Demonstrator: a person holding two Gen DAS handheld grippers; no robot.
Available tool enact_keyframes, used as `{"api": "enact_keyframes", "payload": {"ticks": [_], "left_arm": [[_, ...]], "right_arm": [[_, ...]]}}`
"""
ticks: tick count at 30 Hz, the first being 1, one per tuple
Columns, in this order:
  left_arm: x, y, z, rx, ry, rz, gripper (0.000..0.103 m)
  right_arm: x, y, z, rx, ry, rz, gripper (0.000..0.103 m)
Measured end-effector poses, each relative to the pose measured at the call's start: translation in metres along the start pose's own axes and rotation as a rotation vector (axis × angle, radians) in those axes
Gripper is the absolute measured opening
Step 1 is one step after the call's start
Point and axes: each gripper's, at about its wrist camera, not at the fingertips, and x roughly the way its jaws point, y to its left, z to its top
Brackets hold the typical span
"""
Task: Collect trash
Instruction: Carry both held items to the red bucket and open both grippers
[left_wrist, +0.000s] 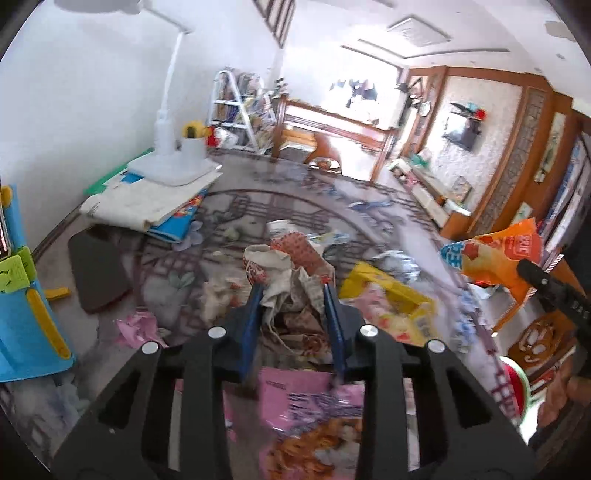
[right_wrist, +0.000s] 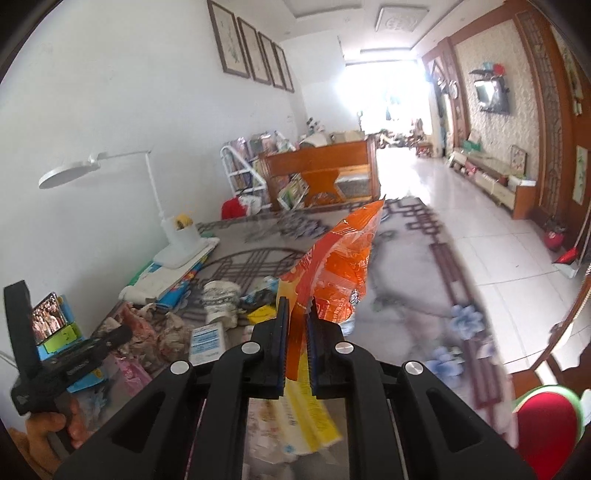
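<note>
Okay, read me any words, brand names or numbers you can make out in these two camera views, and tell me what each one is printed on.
None can be read with confidence.
Orange snack wrapper held in the right gripper: print too creased and blurred; white logo in the left wrist view illegible.
Crumpled printed paper in the left gripper: too blurred.
Pink packet: blurred.
Blue-and-white packet: text too small.

Black gripper frames, silver round bolts, blue-padded jaws.
</note>
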Motion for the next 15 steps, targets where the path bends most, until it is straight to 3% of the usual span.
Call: {"api": "enact_keyframes", "payload": {"ticks": [4,7,15], "left_arm": [[-0.019,-0.037,-0.011,-0.019,-0.005,-0.125,0.031],[-0.018,-0.086,-0.020,0.024,0.055,-0.256,0.031],[0.000,-0.238,-0.068,0.215,0.234,-0.527,0.031]], "right_arm": [[-0.029,-0.031,-0.003,0.008,-0.021,-0.078,0.008],[-0.054,-0.068,-0.013,0.065,-0.014,-0.152,0.008],[-0.113,-0.211,-0.051,0.420,0.051,-0.356,0.008]]}}
